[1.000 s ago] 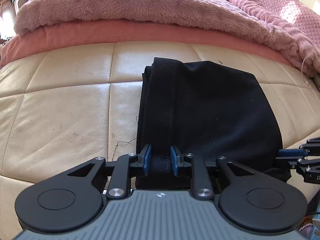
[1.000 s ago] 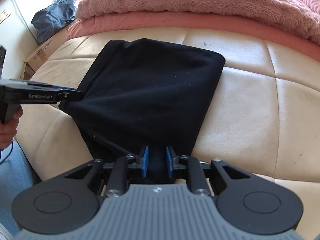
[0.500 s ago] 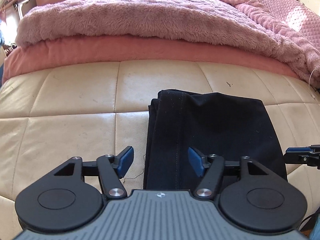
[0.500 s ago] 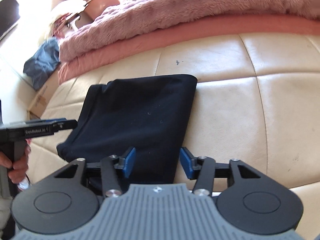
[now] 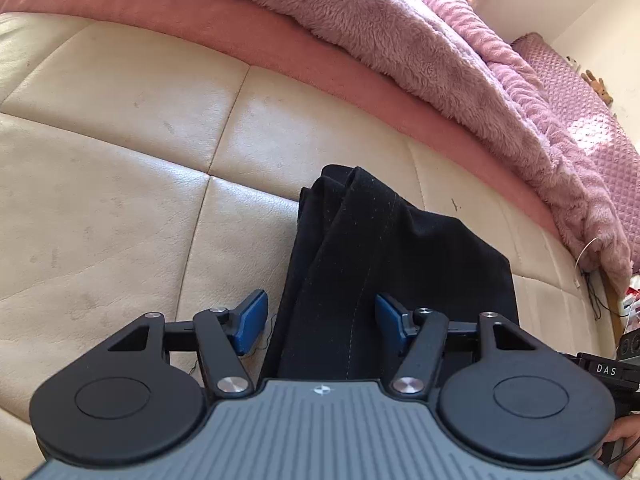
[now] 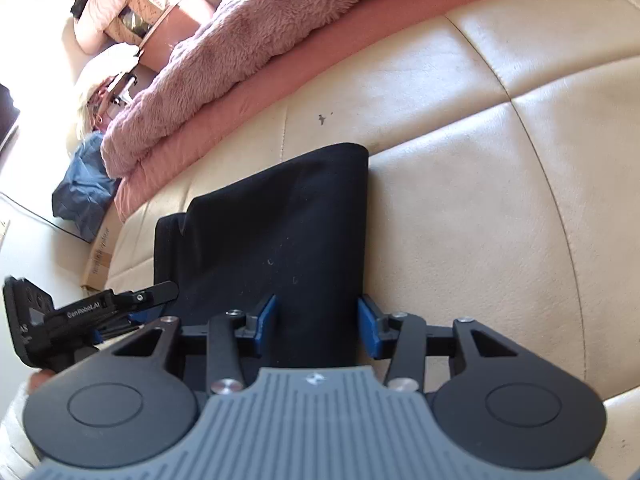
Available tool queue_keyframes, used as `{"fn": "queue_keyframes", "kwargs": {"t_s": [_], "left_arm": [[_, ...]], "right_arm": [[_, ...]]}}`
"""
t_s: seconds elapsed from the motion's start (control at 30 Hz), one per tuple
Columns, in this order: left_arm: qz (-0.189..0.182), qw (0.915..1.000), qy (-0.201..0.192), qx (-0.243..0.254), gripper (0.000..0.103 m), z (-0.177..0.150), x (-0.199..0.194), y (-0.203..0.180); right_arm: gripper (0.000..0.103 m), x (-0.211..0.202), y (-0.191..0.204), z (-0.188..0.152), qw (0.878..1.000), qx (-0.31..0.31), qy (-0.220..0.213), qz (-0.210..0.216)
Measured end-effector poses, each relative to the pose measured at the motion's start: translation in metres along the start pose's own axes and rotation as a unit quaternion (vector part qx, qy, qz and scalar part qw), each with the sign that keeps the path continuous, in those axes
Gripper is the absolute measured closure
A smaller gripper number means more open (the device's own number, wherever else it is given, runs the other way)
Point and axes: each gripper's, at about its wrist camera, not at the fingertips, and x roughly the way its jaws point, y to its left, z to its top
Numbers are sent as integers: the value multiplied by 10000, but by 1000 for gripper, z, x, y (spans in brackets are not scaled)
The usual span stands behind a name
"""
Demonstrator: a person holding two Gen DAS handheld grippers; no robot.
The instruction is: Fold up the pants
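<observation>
The black pants (image 5: pixel 392 264) lie folded into a compact rectangle on the cream leather cushion (image 5: pixel 120 200). They also show in the right wrist view (image 6: pixel 288 232). My left gripper (image 5: pixel 320 318) is open, its blue pads on either side of the pants' left near edge, holding nothing. My right gripper (image 6: pixel 318 324) is open too, its pads straddling the right near corner of the pants. The left gripper's body (image 6: pixel 92 312) shows at the left of the right wrist view.
A fluffy pink blanket (image 5: pixel 420 40) over a pink sheet lies along the far side of the cushion. A blue bag (image 6: pixel 82 192) and a cardboard box (image 6: pixel 100 256) sit on the floor to the left. The cushion's front edge is just below both grippers.
Both grippers were shut on the pants' near edge a second ago; both have opened and let go. The pants now rest flat, and both grippers have tilted and drawn back slightly.
</observation>
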Motion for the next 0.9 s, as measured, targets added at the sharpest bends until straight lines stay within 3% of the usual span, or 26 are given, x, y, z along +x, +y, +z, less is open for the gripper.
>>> {"fn": "queue_keyframes", "kwargs": {"t_s": [0.13, 0.33, 0.43, 0.47, 0.63, 0.9], "left_arm": [[-234, 9997, 96, -17, 31, 12, 6, 6], [-568, 9980, 265, -123, 26, 24, 18, 12], [-482, 9986, 198, 5, 34, 22, 20, 4], [-371, 9991, 167, 70, 42, 21, 20, 1], [-340, 9993, 155, 32, 70, 21, 18, -5], [-131, 9997, -154, 132, 77, 19, 0, -19]], "right_arm": [[68, -1, -6, 4, 9998, 207, -5, 80], [67, 1, -15, 1, 9985, 462, -88, 295], [69, 5, -24, 0, 9957, 751, -122, 520], [77, 6, -27, 1, 9949, 844, -117, 545], [86, 4, -21, 3, 9959, 705, -77, 564], [90, -12, 12, 22, 9980, 184, -125, 587]]}}
